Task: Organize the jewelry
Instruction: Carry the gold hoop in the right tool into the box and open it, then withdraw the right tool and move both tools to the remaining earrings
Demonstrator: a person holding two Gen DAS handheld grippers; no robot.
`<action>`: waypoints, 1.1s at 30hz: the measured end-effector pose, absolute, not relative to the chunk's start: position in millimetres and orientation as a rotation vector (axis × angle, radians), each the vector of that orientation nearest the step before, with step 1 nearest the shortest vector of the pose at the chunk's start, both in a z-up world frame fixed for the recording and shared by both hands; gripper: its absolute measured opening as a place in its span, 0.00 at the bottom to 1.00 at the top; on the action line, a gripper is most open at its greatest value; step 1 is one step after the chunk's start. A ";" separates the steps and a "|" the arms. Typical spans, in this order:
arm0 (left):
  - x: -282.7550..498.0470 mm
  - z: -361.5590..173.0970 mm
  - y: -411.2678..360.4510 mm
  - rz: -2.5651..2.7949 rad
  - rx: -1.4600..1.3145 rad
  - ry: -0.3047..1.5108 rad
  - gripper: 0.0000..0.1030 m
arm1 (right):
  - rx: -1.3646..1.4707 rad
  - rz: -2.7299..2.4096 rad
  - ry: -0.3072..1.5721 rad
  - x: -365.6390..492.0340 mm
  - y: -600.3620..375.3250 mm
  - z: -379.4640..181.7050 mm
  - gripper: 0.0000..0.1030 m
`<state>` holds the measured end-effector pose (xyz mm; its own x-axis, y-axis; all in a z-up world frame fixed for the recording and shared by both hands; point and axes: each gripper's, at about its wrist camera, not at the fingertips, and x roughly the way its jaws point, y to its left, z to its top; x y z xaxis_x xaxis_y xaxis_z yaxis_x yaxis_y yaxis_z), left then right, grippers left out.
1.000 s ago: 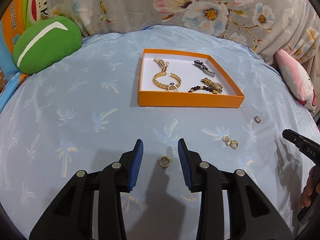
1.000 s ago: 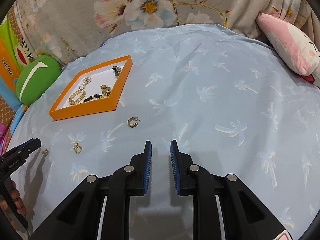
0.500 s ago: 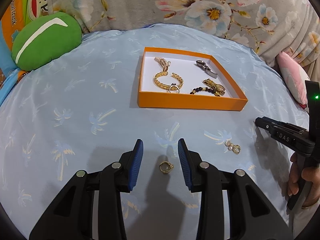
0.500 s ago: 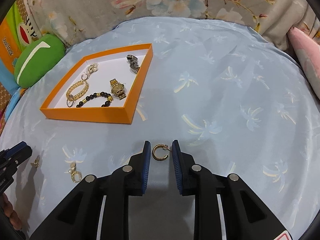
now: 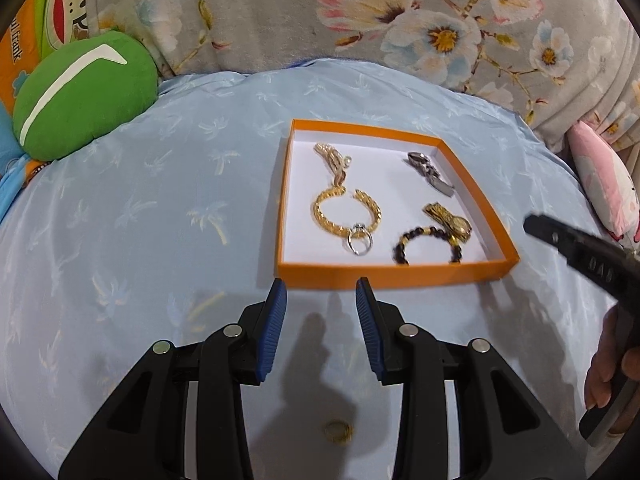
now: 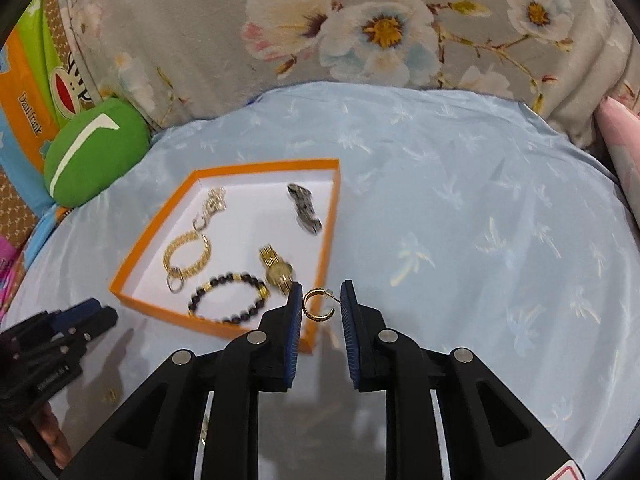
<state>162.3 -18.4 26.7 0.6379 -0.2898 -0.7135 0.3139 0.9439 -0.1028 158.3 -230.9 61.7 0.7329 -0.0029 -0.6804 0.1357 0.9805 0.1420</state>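
Item: gold hoop earring (image 6: pixel 318 305), open C-shape, clamped between the blue pads (image 6: pixel 295 320) of the right gripper (image 6: pixel 319 306), whose jaws stand narrowly apart on it; held above the near right corner of the tray.

Container: orange tray (image 5: pixel 394 273), shallow, white inside, resting on the blue palm-print sheet (image 5: pixel 140 216). Contents: gold chain bracelet (image 5: pixel 346 212) with a silver ring (image 5: pixel 360 242) touching its near edge; pale twisted chain (image 5: pixel 334 160) at the far left; silver clasp piece (image 5: pixel 430 174) at the far right; gold watch (image 5: pixel 450 220) touching a dark beaded bracelet (image 5: pixel 426 244) at the near right.

Loose piece: small gold ring (image 5: pixel 338 431) on the sheet, lying between the arms of the left gripper (image 5: pixel 320 300), well behind its fingertips. Left gripper jaws wide apart, holding nothing, tips just short of the tray's near wall.

Surroundings: green cushion (image 5: pixel 80 96) at the far left; floral fabric (image 5: pixel 400 20) behind; pink cushion (image 5: pixel 604 188) at the right.
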 end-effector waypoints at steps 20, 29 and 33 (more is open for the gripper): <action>178.1 30.5 -23.0 -0.342 0.041 0.788 0.34 | 0.124 -0.077 0.765 221.3 -208.4 58.7 0.19; 128.7 38.4 8.3 -0.349 0.014 0.780 0.34 | 0.168 -0.132 0.759 86.3 -245.4 70.3 0.24; 105.7 30.5 17.4 -0.353 0.007 0.812 0.34 | 0.204 -0.167 0.796 36.5 -255.9 50.3 0.24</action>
